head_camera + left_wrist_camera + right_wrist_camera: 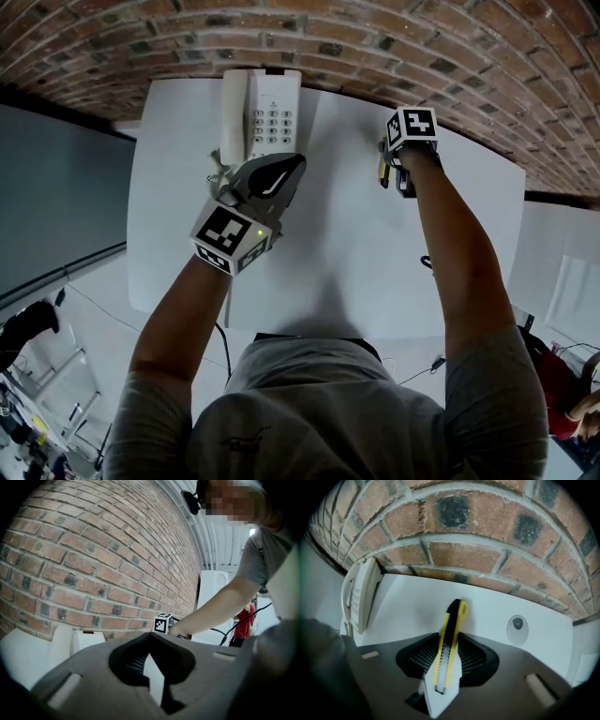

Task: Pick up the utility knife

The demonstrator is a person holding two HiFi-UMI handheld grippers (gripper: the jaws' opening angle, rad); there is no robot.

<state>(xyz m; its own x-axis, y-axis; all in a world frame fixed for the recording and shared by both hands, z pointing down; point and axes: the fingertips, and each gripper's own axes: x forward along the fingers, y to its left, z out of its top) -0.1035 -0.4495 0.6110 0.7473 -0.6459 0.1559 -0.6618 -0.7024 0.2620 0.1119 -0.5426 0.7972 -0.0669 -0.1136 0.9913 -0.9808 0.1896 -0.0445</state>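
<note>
The right gripper (450, 641) points down, its jaws pressed on the sides of the yellow utility knife (454, 616) lying on the white table (356, 262) near the brick wall (375, 37) — the telephone (267, 117) sits well apart, beside the left gripper (151, 667), slightly parted and empty

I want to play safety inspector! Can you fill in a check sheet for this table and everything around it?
Surface: white table, mostly bare.
Job's things: yellow-and-black utility knife lying flat near the wall.
Clutter: white telephone; round disc on the tabletop.
Grippers: left hand-held gripper, jaws slightly apart, empty, beside the telephone; right hand-held gripper points down, jaws astride the knife, grip unclear.
Cables: black cable trailing under the right arm.
Surroundings: brick wall; person in red at right.
</note>
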